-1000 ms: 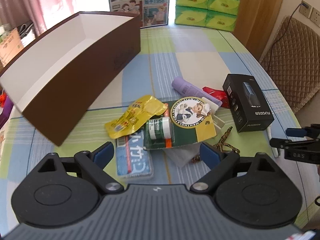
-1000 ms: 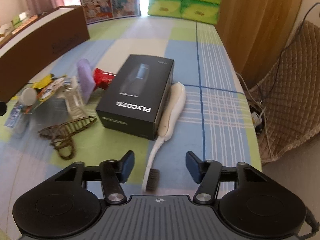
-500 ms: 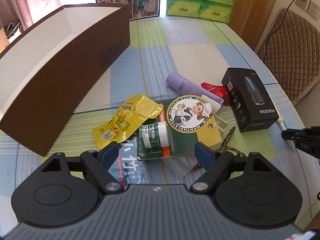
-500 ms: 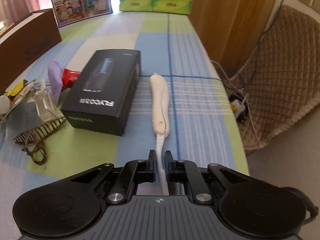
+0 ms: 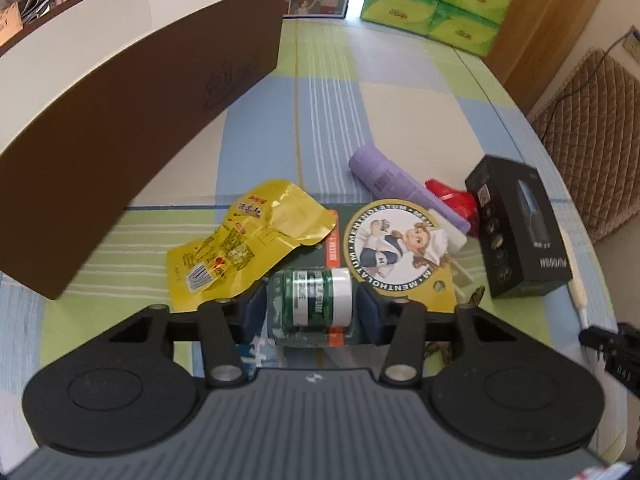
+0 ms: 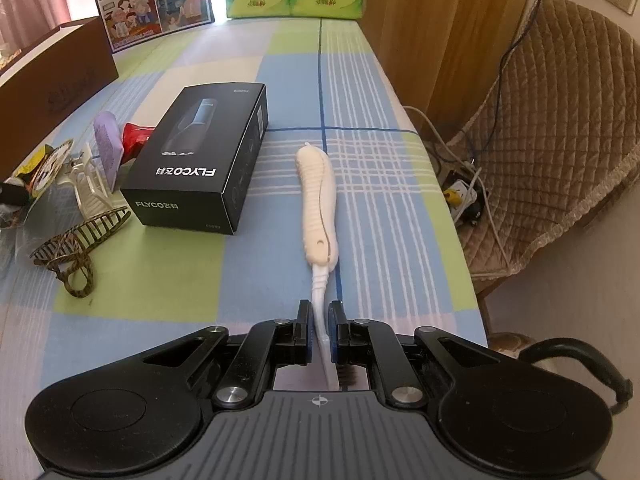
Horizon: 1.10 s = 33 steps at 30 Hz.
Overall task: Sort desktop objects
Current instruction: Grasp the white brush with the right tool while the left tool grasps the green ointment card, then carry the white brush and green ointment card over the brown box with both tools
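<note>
The checked worktop (image 5: pixel 328 104) carries a long brown box (image 5: pixel 140 92) with a pale inside at my left. Nearer lies the black Flyco carton (image 6: pixel 200 160), the white brush (image 6: pixel 318 200) just beside it. My right tool (image 6: pixel 320 338) is clamped tight on the brush's thin neck near the bristles. My left tool (image 5: pixel 310 312) is closing around the green jar (image 5: pixel 314 300) in its blister card, pads just beside the jar's two ends.

Green jar (image 5: pixel 310 303) with white cap: on its side in a blister card, between the closing left tongs (image 5: pixel 311 310). White brush (image 6: pixel 319 208): flat on the surface, neck clamped in the right tongs (image 6: pixel 320 332), handle pointing away.
</note>
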### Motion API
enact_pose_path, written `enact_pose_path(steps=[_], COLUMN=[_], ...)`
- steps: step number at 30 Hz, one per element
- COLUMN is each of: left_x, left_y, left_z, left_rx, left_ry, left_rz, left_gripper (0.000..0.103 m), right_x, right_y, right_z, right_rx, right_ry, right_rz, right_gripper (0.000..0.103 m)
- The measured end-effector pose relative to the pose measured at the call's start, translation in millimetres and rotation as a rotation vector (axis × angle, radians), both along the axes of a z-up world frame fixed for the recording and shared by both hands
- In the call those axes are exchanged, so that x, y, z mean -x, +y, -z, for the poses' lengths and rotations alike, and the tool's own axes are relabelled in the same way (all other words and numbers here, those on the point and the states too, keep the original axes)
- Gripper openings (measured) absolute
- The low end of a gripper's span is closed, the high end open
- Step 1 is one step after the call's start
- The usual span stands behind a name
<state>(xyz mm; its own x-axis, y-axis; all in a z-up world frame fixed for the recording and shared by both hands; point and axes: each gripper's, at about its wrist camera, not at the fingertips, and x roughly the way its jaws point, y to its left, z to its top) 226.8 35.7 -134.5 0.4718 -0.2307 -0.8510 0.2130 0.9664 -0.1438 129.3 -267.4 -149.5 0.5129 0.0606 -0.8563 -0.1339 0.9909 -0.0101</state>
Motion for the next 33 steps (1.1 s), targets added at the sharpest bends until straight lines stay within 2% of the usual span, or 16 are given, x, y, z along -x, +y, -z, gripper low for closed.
enact_pose_path(steps=[1, 4, 5, 13, 14, 15, 17, 24, 31, 32, 33], left_x=[-1, -1, 0, 13, 15, 17, 21, 29, 29, 30, 31], left_y=[0, -2, -2, -1, -1, -1, -2, -5, -15, -16, -16], left_z=[0, -1, -1, -10, -12, -15, -20, -46, -67, -68, -69], left_rx=[0.002, -0.008, -0.007, 0.007, 0.009, 0.013, 0.019, 0.03, 0.018, 0.016, 0.013], left_ry=[-0.005, -0.012, -0.018, -0.027, -0.031, -0.036, -0.048, -0.126, -0.19, -0.192, -0.193], left_rz=[-0.002, 0.004, 0.007, 0.02, 0.023, 0.028, 0.035, 0.056, 0.066, 0.067, 0.068], left_gripper=[0.039, 0.038, 0.03, 0.029, 0.029, 0.029, 0.029, 0.029, 0.029, 0.029, 0.029], right_x=[0, 0, 0, -8, -10, -12, -16, -35, -50, -50, -49], right_y=[0, -1, -2, -2, -2, -1, 1, 2, 0, 0, -1], right_z=[0, 0, 0, -3, -4, -5, -7, -8, 5, 6, 6], right_rx=[0.0, -0.01, -0.013, -0.02, -0.027, -0.027, -0.021, 0.003, -0.003, -0.009, -0.011], right_ry=[-0.002, -0.007, -0.008, -0.002, -0.005, -0.009, -0.029, -0.092, -0.063, -0.065, -0.066], right_rz=[-0.002, -0.006, -0.008, -0.038, -0.042, -0.045, -0.052, -0.059, -0.053, -0.056, -0.058], right_gripper=[0.005, 0.005, 0.005, 0.008, 0.012, 0.021, 0.032, 0.033, 0.032, 0.031, 0.024])
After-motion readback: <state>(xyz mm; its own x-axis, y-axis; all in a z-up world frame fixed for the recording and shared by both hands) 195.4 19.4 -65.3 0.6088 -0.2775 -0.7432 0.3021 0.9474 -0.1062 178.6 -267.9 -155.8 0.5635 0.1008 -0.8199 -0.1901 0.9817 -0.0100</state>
